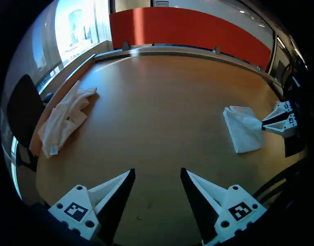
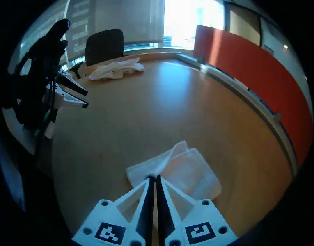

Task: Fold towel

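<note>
The right gripper (image 2: 153, 179) pinches the near edge of the folded white towel (image 2: 189, 172) on the counter (image 2: 157, 102), jaws closed. The left gripper (image 1: 157, 174) has open jaws (holding nothing). Next, that edge probably needs folding over.

light-brown wooden table (image 1: 157, 102), smooth top, rounded edge | grey metal rail (image 1: 177, 51) along table's far edge | long red partition panel (image 1: 189, 28) upright behind rail | black office chair (image 2: 104, 45) at table's window side | bright window (image 2: 183, 20) behind chair
</note>
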